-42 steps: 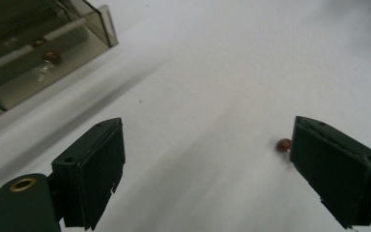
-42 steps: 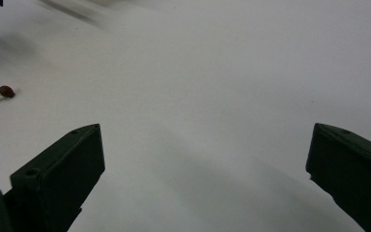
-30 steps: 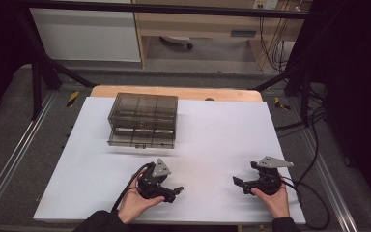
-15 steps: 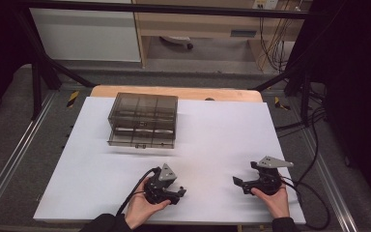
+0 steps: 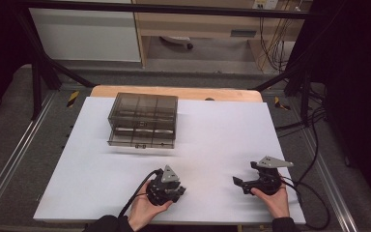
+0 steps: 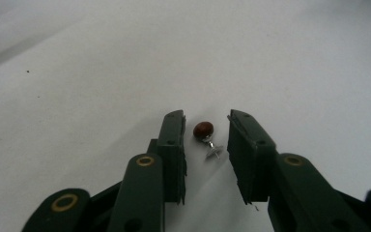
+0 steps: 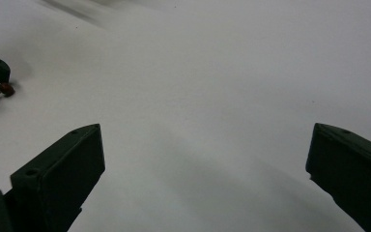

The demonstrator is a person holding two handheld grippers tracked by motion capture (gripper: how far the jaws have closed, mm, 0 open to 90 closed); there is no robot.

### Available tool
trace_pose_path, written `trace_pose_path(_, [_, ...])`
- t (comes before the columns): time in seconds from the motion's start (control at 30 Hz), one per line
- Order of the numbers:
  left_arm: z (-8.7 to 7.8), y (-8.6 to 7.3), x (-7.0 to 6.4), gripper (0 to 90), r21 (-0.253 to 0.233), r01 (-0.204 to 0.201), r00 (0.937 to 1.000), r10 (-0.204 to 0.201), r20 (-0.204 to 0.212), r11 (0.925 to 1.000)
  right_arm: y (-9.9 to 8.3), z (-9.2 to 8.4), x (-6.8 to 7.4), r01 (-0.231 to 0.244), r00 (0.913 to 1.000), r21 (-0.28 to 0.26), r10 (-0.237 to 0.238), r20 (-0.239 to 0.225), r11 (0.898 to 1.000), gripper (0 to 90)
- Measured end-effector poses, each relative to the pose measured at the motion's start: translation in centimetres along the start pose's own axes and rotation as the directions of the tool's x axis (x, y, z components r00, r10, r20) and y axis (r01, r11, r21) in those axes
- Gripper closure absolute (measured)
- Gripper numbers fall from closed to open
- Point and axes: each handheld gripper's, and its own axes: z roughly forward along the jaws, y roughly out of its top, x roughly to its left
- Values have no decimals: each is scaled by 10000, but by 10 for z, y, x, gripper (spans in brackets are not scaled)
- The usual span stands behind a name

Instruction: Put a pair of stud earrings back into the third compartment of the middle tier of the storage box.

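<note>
A: Start nearest. What sits between the jaws of the left gripper (image 6: 205, 145)?

B: A tiny stud earring (image 6: 206, 137), a brown-red bead on a thin silver post with a small backing. It lies on the white desk (image 5: 212, 140) in the gap between the two jaws, touching neither as far as I can tell. The jaws stand narrow, with a slim gap either side of it.

A: How will it handle?

B: I'd judge it very light, hard and smooth. The round bead looks likely to squirt out or roll if pinched off-centre, and the post is thin enough to bend. I would close across the bead, gently, or catch the post just under it.

A: And the right gripper (image 5: 244, 183)?

B: Held low over the desk near the front edge, well apart from the left one, jaws spread wide with nothing between them. In its own view the earring shows small at the far left.

A: Farther back?

B: A smoky transparent drawer box (image 5: 143, 120) stands near the far edge of the desk, drawers apparently closed, well away from both hands.
</note>
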Motion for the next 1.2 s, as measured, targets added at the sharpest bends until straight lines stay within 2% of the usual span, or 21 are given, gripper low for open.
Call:
trace_pose_path(0.13, [1,-1,0,726,-39,65,9999,-66,-110,10000,0,0,0,1,10000,-5,-1,-5,10000,7])
trace_pose_path(0.37, [1,-1,3,805,-42,217,9998,-218,-42,9998,0,0,0,6,10000,3,-6,-8,10000,7])
trace_pose_path(0.83, [-1,-1,5,818,-61,92,9998,-91,197,9999,0,0,0,24,10000,35,-24,-12,10000,8])
trace_pose_path(1.2, [-13,3,9,820,-228,-75,9997,80,249,9997,0,0,0,20,10000,38,-20,-25,10000,8])
